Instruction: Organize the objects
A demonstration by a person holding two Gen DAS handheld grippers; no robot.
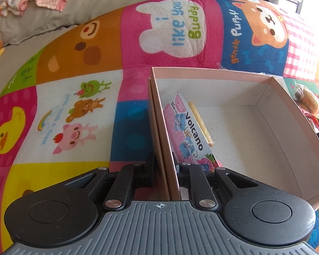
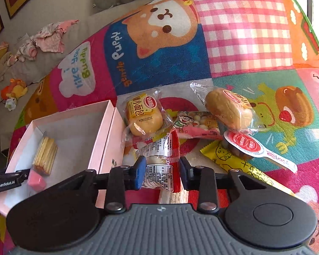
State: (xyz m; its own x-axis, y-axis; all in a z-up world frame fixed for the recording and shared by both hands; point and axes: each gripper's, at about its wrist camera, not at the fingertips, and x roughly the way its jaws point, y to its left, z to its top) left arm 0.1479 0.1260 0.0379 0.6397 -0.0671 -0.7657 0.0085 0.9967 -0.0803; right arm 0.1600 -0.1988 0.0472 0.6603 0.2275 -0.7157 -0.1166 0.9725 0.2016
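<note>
One pink packet [image 1: 188, 131] lies in the box [image 1: 287, 97], whose wall my left gripper [image 1: 165, 170] clamps. My right gripper [image 2: 160, 175] straddles a red-and-white snack [image 2: 159, 161]; grip uncertain. Beyond, bread rolls [image 2: 144, 116] wait unsorted.

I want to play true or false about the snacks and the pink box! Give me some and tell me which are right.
1. The left gripper has its fingers shut on the wall of the pink box. True.
2. The pink box is empty. False: a Volcano packet and biscuit sticks lie inside it.
3. A red-and-white snack packet sits between the fingers of the right gripper. True.
4. Both wrapped buns are in the box. False: the left bun and the right bun lie on the colourful mat, outside the box.
</note>
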